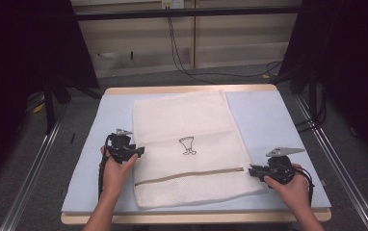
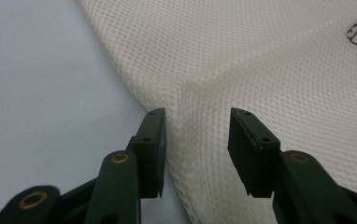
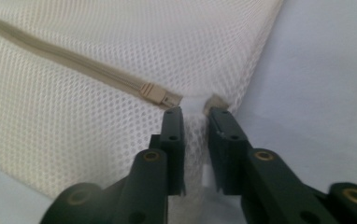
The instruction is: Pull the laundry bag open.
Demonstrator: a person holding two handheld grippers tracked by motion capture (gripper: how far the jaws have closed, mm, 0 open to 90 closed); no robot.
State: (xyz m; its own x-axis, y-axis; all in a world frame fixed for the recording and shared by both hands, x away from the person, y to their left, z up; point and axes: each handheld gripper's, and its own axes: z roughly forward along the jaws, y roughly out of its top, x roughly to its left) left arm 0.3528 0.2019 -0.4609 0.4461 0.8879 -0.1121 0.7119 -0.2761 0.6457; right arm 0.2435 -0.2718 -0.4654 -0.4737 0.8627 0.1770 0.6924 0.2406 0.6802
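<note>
A white mesh laundry bag [image 1: 187, 120] lies flat on the pale blue mat [image 1: 269, 120], with a beige zipper [image 1: 191, 174] across its near end and a small black drawing [image 1: 188, 145] at its middle. My left gripper [image 1: 141, 150] is at the bag's left edge. In the left gripper view its jaws [image 2: 197, 121] stand open around a raised fold of mesh [image 2: 200, 88]. My right gripper [image 1: 250, 171] sits at the bag's right edge by the zipper's end. There its jaws [image 3: 196, 116] stand narrowly apart, with mesh between them, just short of the zipper pull [image 3: 160, 94].
The mat covers a wooden table [image 1: 187, 89] whose edges show at front and back. Metal rails [image 1: 336, 159] run along both sides on the floor, and black cables [image 1: 182, 57] hang behind the table. Bare mat lies left and right of the bag.
</note>
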